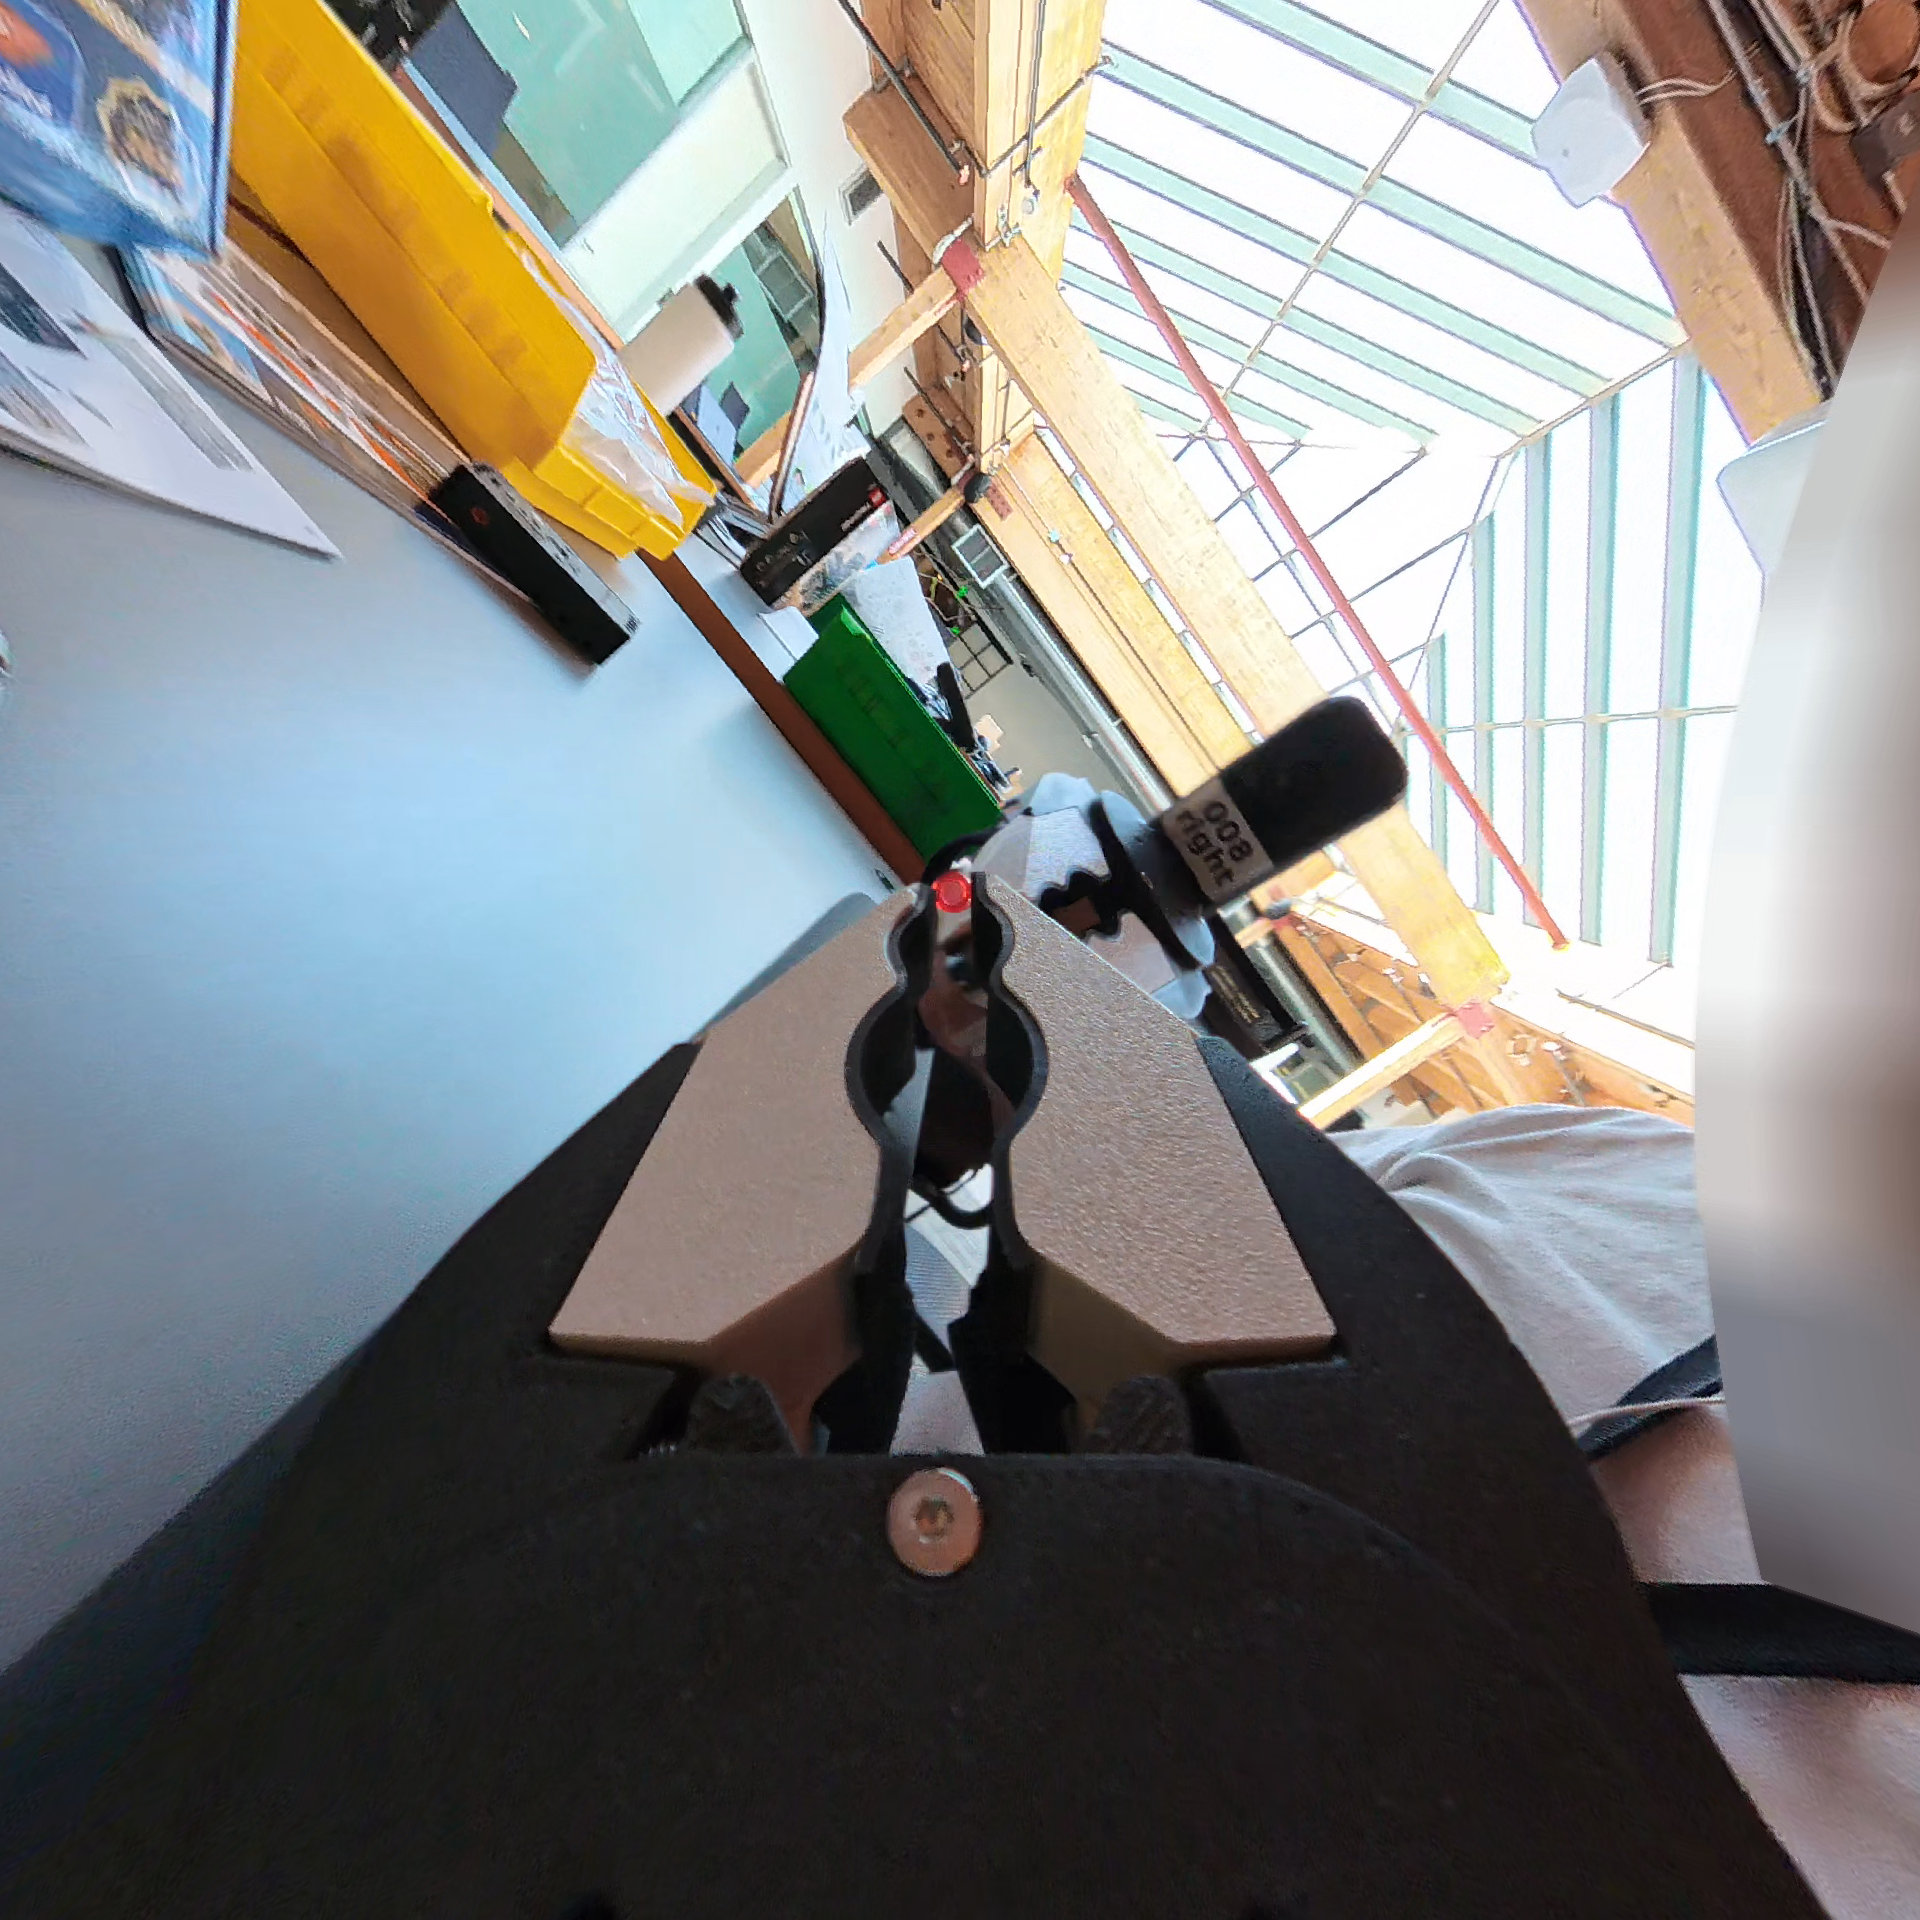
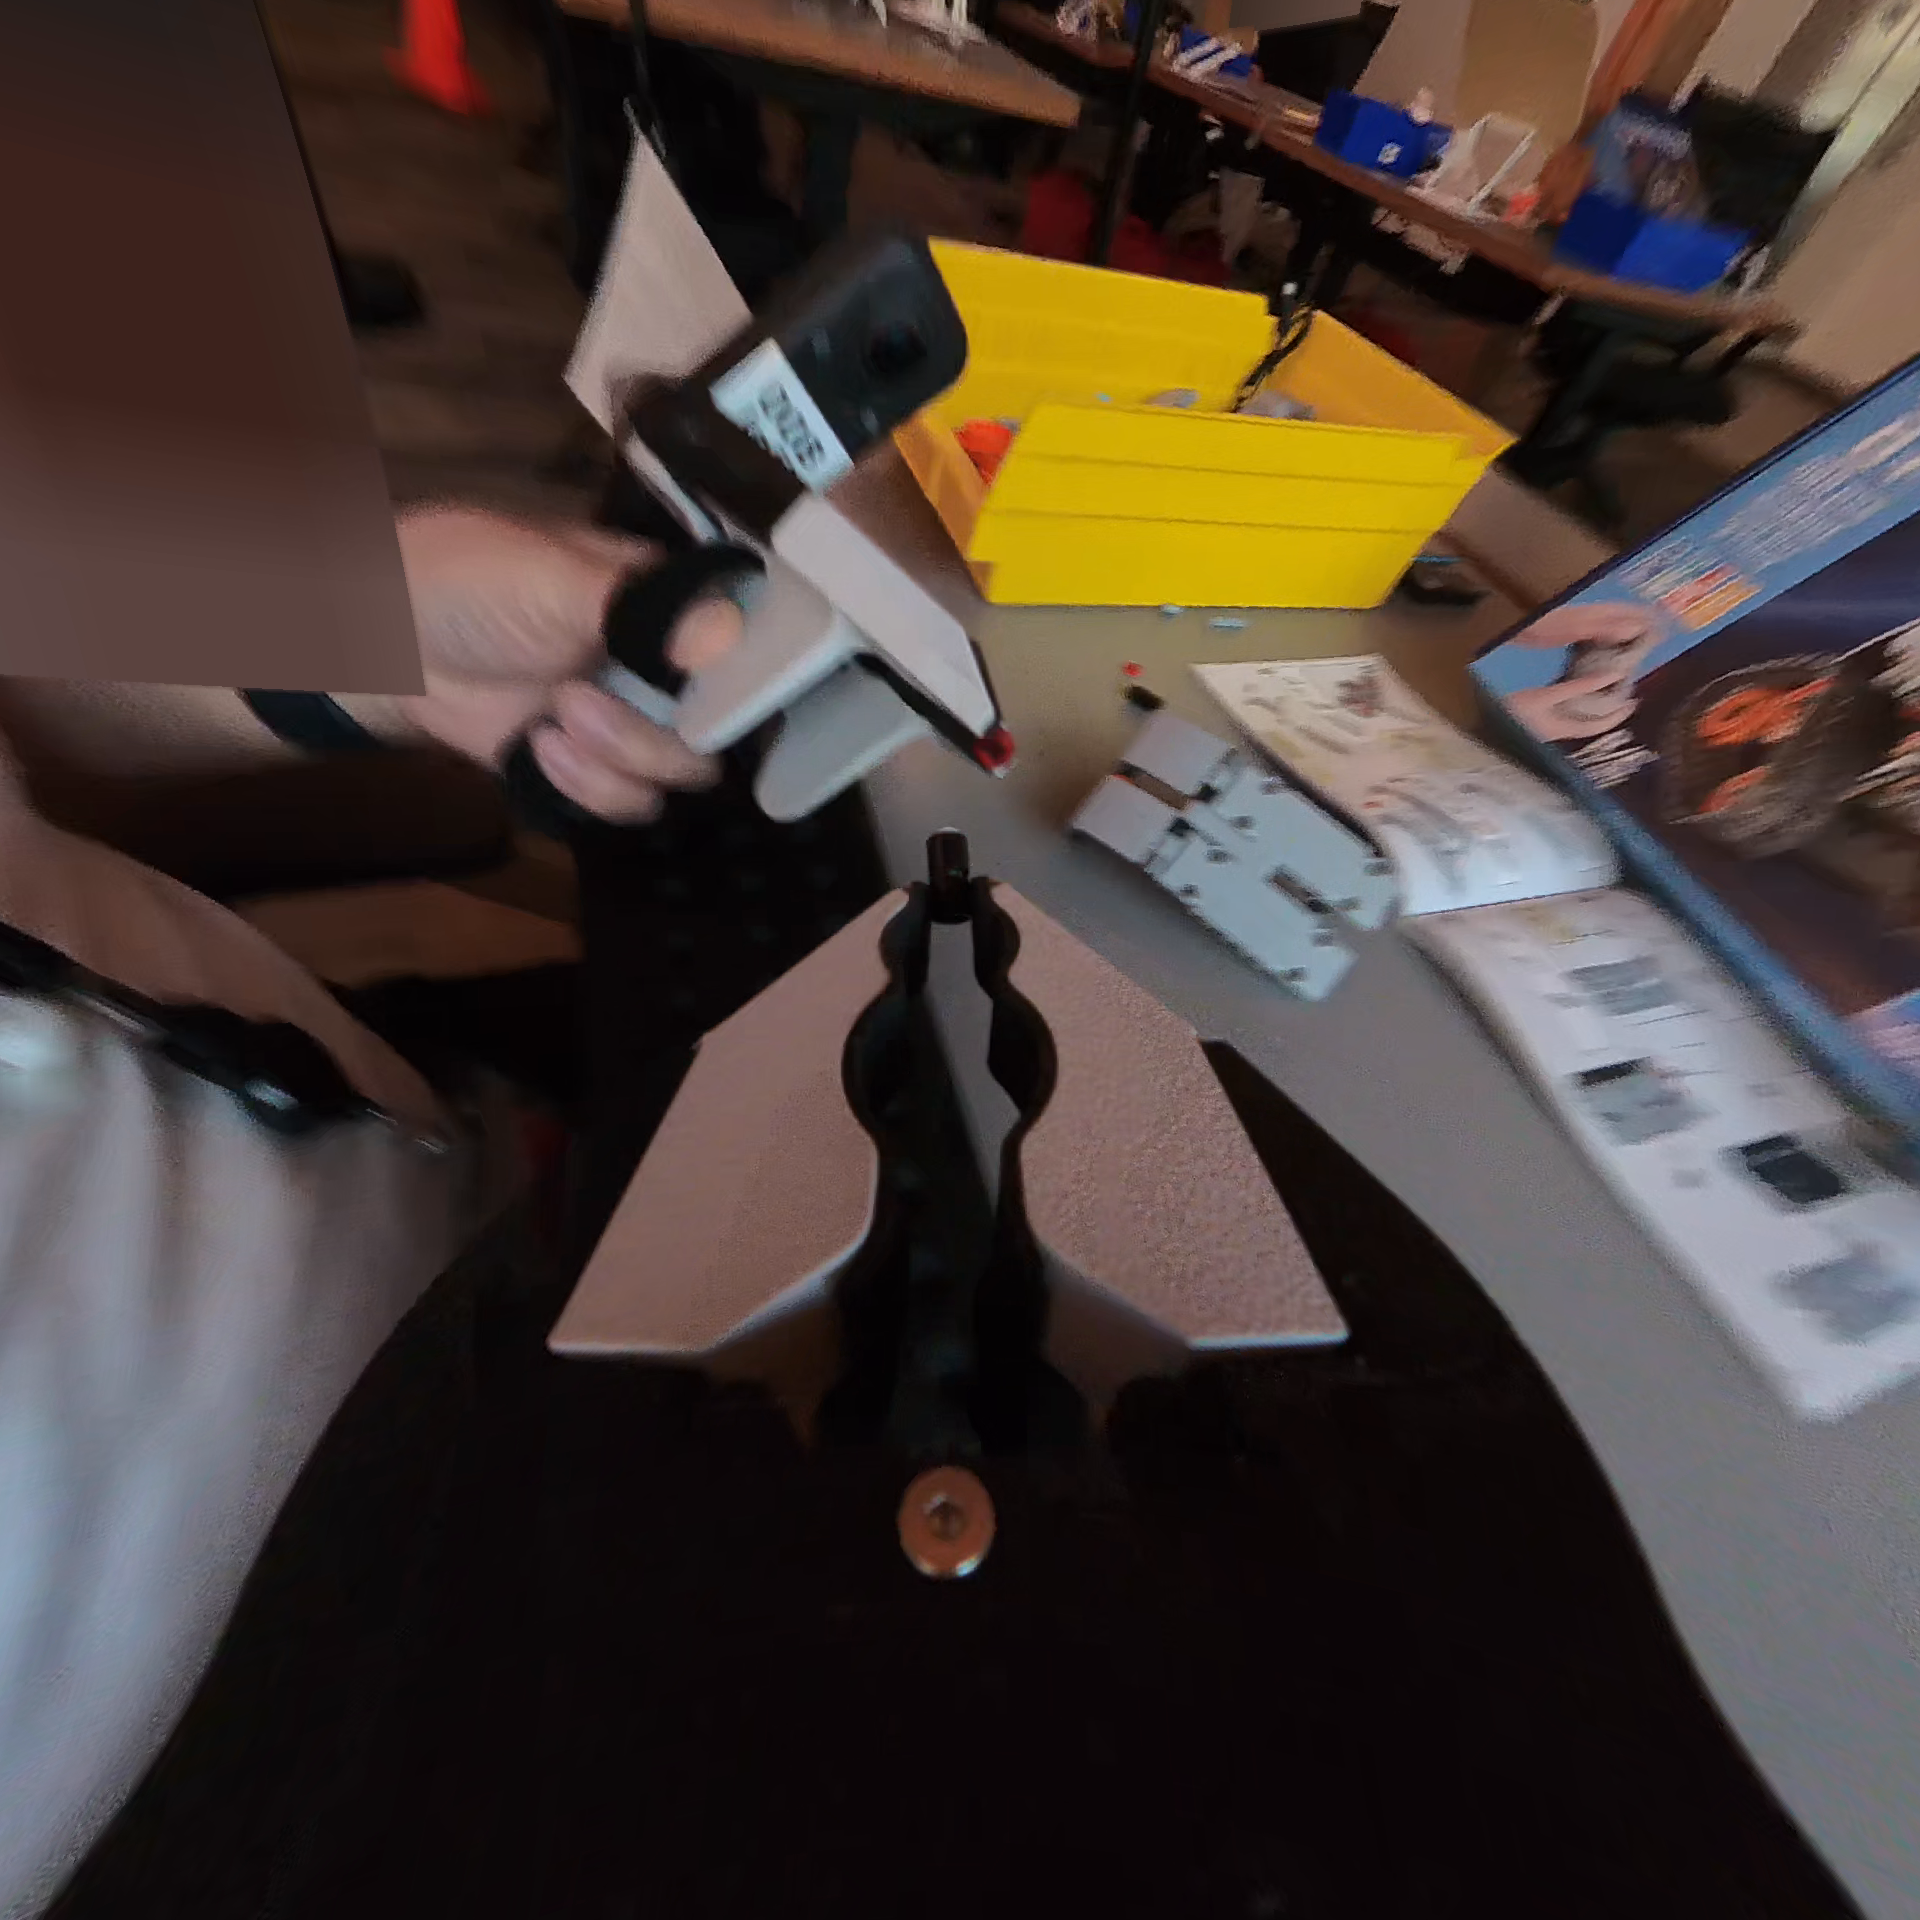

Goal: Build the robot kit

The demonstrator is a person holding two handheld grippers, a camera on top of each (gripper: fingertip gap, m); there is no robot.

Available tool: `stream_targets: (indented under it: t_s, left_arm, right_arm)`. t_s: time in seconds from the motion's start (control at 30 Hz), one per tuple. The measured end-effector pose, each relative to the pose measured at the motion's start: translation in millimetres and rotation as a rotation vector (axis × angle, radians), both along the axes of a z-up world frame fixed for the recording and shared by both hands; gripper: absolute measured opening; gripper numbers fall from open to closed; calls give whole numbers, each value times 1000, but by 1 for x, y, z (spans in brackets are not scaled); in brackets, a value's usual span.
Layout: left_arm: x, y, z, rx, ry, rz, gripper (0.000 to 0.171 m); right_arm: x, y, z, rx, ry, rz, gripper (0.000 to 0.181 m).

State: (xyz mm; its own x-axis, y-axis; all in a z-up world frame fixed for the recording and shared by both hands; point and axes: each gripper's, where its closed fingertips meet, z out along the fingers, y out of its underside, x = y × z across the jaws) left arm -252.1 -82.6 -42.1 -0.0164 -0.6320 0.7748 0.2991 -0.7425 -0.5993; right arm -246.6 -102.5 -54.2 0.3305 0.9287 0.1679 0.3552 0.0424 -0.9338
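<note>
A small red peg [image 1: 951, 891] sits pinched at the very tip of the left gripper [image 1: 951, 906], whose fingers [image 1: 790, 1122] are clamped together on it. The right wrist view shows the same red peg [image 2: 995, 744] at the point of the left gripper [image 2: 982, 743], held up in the air above the near edge of the bench [image 2: 1507, 1195] by a hand [image 2: 582, 665].

The right gripper [image 2: 948, 899] has its fingers [image 2: 1143, 1164] closed on a small dark peg [image 2: 947, 862] that sticks out past their tips. The two pegs are near each other but apart, the dark one below the red one in the right wrist view. In the left wrist view the right gripper [image 1: 1070, 883] shows just beyond the red peg, with its black camera [image 1: 1288, 795] above it.

On the bench, a grey brick assembly [image 2: 1226, 842] lies to the right of both grippers. Just beside it are an open instruction booklet [image 2: 1392, 779] and a second printed sheet [image 2: 1683, 1122], and a large blue box [image 2: 1745, 707] stands tilted at the right edge. A yellow bin [image 2: 1195, 488] stands farther back, with a few small loose pieces [image 2: 1138, 691] scattered on the bench in front of it. The left wrist view is tilted hard, showing the yellow bin [image 1: 416, 281], a green bin [image 1: 894, 727] beyond it and wooden ceiling beams [image 1: 1143, 520].
</note>
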Motion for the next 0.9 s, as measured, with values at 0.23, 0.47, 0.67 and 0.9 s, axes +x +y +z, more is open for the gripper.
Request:
stream_targets:
  t_s: [0.23, 0.47, 0.67, 0.9]
  left_arm:
    - [3, -11, -9, -78, 27, -80, 3]
    - [9, -14, -17, -112, 54, -125, 3]
    - [9, -16, -18, -91, 77, -121, 0]
    - [5, -11, -20, -76, 102, -83, 0]
  right_arm:
    - [-1, -9, -2, -498, 423, -8, 7]
    - [4, -6, -1, -614, 530, 26, 7]
    - [-1, -5, -12, -657, 466, 5, 8]
    - [-2, -3, -18, -679, 441, -10, 7]
